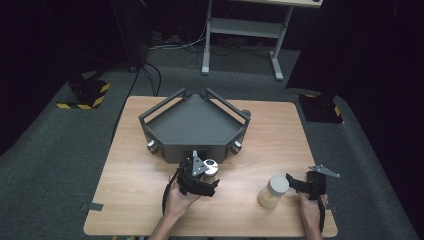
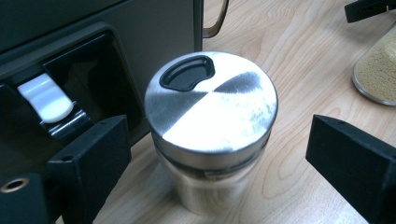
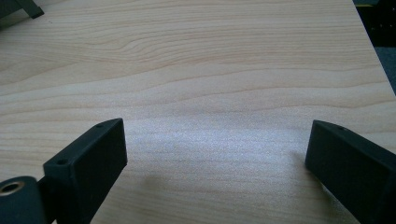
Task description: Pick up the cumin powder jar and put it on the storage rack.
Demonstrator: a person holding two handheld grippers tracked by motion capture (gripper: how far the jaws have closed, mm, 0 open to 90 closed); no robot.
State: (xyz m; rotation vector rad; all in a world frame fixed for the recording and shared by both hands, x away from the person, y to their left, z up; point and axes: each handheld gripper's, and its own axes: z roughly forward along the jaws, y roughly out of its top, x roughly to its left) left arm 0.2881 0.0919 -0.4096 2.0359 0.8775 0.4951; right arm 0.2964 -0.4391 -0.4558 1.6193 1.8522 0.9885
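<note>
The counter (image 1: 150, 200) is pale wood and carries every item noted here. The largest item on it is a dark grey tray (image 1: 192, 125) with raised rails, standing toward the far middle; a white latch (image 2: 45, 97) sits in a recess on its near face. A steel canister (image 2: 210, 126) stands upright on the counter just in front of that face, near the latch, its brushed lid bearing a black oval opening. The left tool (image 1: 199, 176) is positioned over the canister with its jaws spread to either side; a gap shows on both sides and neither pad touches the metal. To the right, well apart from the canister, a clear jar (image 1: 273, 191) of pale powder with a white lid stands upright. The right tool (image 1: 295, 182) lies just beside the jar, jaws spread wide with bare counter between them, gripping nothing.
</note>
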